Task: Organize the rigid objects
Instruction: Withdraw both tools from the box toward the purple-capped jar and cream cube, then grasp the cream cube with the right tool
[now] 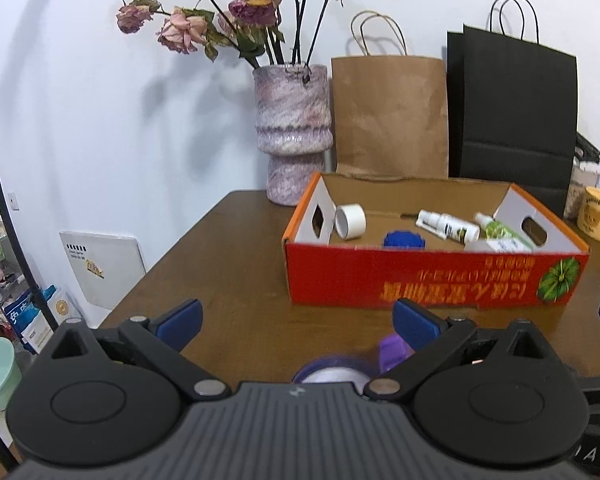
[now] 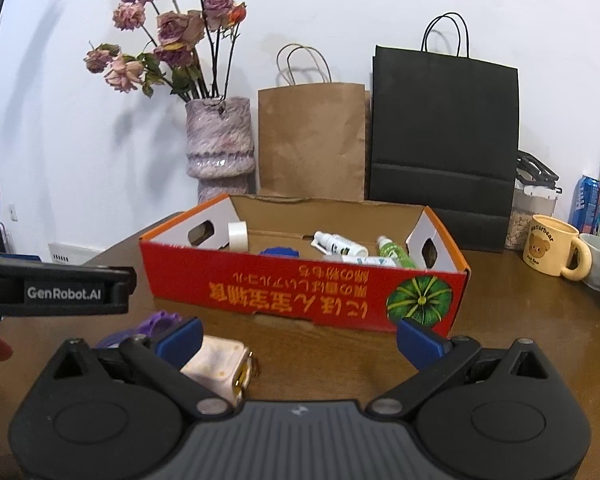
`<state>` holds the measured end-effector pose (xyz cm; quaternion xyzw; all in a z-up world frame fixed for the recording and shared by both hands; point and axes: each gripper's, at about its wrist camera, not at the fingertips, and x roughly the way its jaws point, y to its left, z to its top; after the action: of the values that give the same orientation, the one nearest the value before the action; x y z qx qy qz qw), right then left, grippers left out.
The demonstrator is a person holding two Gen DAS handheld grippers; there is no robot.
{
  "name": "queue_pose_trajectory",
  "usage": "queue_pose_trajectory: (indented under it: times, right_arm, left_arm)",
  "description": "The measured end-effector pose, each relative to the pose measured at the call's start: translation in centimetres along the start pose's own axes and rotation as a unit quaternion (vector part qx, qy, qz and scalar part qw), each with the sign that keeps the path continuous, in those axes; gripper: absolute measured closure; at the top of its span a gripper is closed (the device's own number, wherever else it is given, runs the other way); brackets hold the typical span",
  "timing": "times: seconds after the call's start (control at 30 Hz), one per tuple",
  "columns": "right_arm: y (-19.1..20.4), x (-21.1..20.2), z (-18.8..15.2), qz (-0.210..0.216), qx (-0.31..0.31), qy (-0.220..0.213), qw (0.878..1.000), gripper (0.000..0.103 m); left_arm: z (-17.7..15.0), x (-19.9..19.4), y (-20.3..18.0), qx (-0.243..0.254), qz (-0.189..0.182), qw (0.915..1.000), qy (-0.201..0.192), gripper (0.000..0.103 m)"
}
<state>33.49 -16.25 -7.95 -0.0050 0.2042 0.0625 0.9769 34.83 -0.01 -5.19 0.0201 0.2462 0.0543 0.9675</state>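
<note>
A white squarish charger [image 2: 220, 366] lay on the glossy brown table [image 2: 500, 308] at 9 o'clock between the right gripper's [image 2: 298, 342] spread fingers. The left gripper [image 1: 298, 322] gaped too. Beyond stood a red cardboard box [image 2: 300, 292], then a mottled vase [image 2: 220, 144].

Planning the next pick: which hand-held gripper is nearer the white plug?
Right. The right hand-held gripper has the white plug by its left finger; the left hand-held gripper is over the purple object.
</note>
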Motion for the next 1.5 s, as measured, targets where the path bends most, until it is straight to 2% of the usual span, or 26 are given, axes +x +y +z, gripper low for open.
queue_pose_trajectory:
  times: [0.3,0.63,1.0,1.2,1.27,1.3,1.33,1.5]
  right_arm:
    - [1.2,-0.3,-1.2,0.011,-0.010,0.021,1.000,0.000]
    - [3.1,1.9,-1.9,0.013,-0.039,0.068,0.997,0.000]
    - [3.8,4.1,-1.2,-0.005,-0.012,0.075,0.997,0.002]
    - [4.2,5.2,-1.0,0.002,-0.009,0.087,0.996,0.013]
    - [4.2,5.5,-1.0,0.015,-0.003,0.097,0.995,0.025]
    - [4.1,5.7,-1.1,0.024,-0.001,0.103,0.994,0.040]
    - [4.0,5.7,-1.2,0.038,0.006,0.106,0.994,0.044]
    - [3.7,5.4,-1.3,0.034,0.011,0.101,0.994,0.044]
  left_arm:
    - [-1.7,-0.2,1.9,0.003,0.002,0.9998,0.019,0.000]
    - [-2.0,0.5,4.1,-0.004,0.001,0.9995,0.031,0.000]
    - [-1.8,0.9,5.4,-0.018,0.008,0.9992,0.033,0.000]
    - [-1.9,0.8,5.3,-0.014,0.007,0.9994,0.031,0.000]
    - [-1.9,0.8,5.3,-0.015,0.007,0.9994,0.032,0.000]
    - [-1.9,0.8,5.4,-0.015,0.007,0.9994,0.032,0.000]
    - [-1.9,0.8,5.4,-0.015,0.006,0.9994,0.031,0.000]
    - [-2.0,0.7,5.2,-0.011,0.004,0.9995,0.029,0.000]
